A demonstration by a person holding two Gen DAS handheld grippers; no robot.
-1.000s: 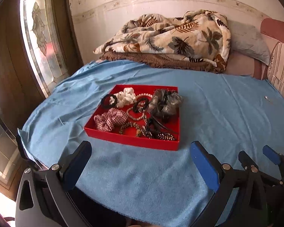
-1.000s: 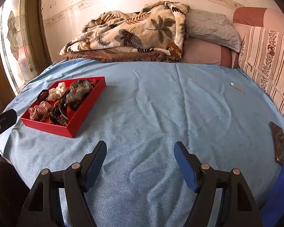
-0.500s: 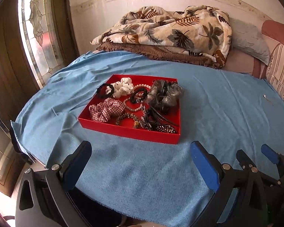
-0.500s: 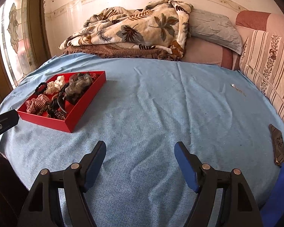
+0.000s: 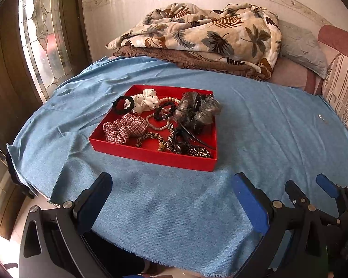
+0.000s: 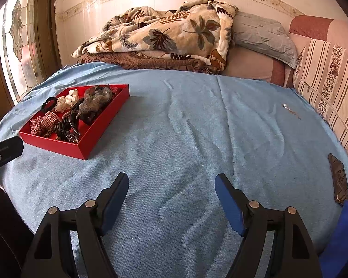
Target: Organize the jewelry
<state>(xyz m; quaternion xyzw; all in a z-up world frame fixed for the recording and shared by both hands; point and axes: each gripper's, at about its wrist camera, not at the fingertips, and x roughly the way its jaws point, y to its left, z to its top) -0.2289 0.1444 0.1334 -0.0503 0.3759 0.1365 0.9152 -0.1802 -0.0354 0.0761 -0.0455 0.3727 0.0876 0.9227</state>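
Beyond left tongs (image 5: 171,186), red tray (image 5: 150,154).

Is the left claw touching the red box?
Apart. The left wrist view shows bare blue cloth between the open left claw and the red box.

Two low fisheye views look forward across a light blue woven cloth (image 5: 174,208) toward a cream wall. The left wrist view faces a shallow square red tray (image 5: 150,155) near, almost centred. The right wrist view sits further right, with that tray (image 6: 81,148) at its left. Both share a leaf-patterned folded blanket (image 6: 164,34).
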